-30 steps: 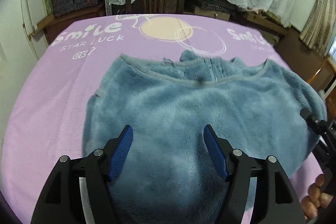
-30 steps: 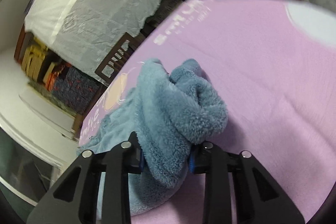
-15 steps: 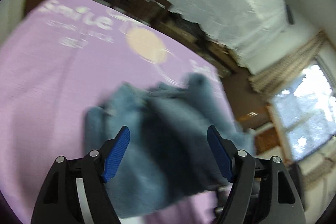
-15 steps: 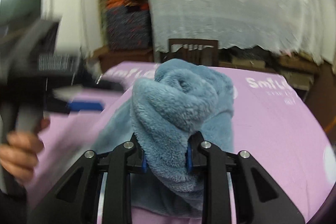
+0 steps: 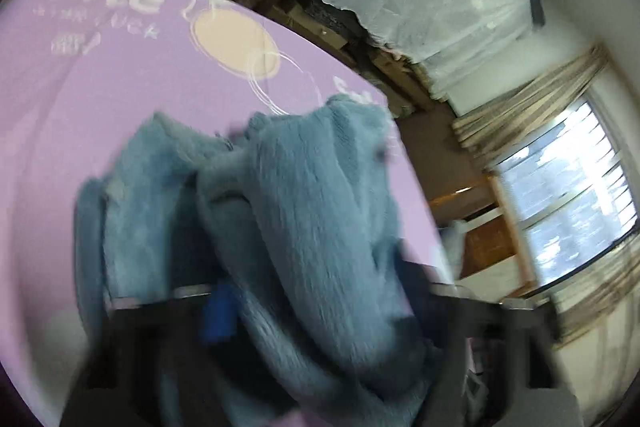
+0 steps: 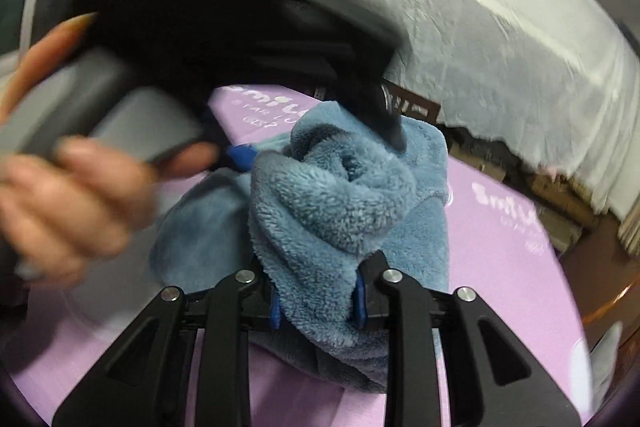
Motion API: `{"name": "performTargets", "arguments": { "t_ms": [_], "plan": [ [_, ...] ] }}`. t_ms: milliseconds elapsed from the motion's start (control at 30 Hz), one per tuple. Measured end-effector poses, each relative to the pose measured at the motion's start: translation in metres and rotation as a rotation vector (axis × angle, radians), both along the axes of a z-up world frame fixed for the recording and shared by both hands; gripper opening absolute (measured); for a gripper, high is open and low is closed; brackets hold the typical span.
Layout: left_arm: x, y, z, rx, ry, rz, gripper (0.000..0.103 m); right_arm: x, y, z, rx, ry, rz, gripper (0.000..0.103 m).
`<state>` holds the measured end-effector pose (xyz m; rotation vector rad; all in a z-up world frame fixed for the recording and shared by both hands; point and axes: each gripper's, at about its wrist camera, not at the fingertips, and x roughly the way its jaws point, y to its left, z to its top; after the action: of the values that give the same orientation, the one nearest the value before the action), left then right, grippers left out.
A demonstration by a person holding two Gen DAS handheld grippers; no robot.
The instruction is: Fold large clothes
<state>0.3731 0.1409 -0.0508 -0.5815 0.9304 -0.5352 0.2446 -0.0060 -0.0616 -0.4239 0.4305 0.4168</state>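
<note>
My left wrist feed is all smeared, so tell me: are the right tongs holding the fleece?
Observer: Yes. The right tongs are clamped on a bunched fold of the fleece, over the purple cloth.
Operator: And where do my left tongs sit, seen from that side?
Observer: The left tongs, held by a hand, are closing on the top of that same bunch, with fleece between them.
</note>
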Motion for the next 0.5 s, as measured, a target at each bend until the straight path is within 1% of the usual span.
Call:
{"name": "performTargets", "arguments": {
  "t_ms": [67, 100, 200, 233, 300, 367, 400, 433, 500],
  "plan": [
    [0.005, 0.003, 0.006, -0.010, -0.006, -0.004, 0.032, -0.001, 0.003, 0.005, -0.021, -0.012, 0.002, 0.025],
    [0.007, 0.003, 0.014, 0.014, -0.029, -0.005, 0.031, 0.000, 0.003, 0.009, -0.018, -0.015, -0.001, 0.025],
    [0.000, 0.007, 0.053, 0.160, -0.146, 0.021, 0.031, 0.008, 0.007, 0.034, 0.036, -0.008, 0.014, 0.024],
    [-0.003, 0.012, 0.059, 0.188, -0.163, 0.029, 0.032, 0.011, 0.013, 0.043, 0.051, -0.004, 0.031, 0.024],
    [-0.009, 0.028, 0.066, 0.249, -0.177, 0.056, 0.032, 0.013, 0.027, 0.050, 0.054, -0.004, 0.063, 0.025],
    [-0.008, 0.047, 0.057, 0.308, -0.156, 0.083, 0.033, 0.017, 0.047, 0.049, 0.049, 0.018, 0.109, 0.027],
    [-0.006, 0.058, 0.043, 0.328, -0.123, 0.098, 0.034, 0.021, 0.056, 0.044, 0.048, 0.048, 0.131, 0.028],
    [-0.001, 0.064, 0.033, 0.337, -0.096, 0.106, 0.034, 0.027, 0.065, 0.037, 0.048, 0.093, 0.150, 0.028],
    [0.006, 0.073, 0.003, 0.353, -0.023, 0.115, 0.035, 0.040, 0.077, 0.017, 0.034, 0.197, 0.164, 0.028]
  ]
}}
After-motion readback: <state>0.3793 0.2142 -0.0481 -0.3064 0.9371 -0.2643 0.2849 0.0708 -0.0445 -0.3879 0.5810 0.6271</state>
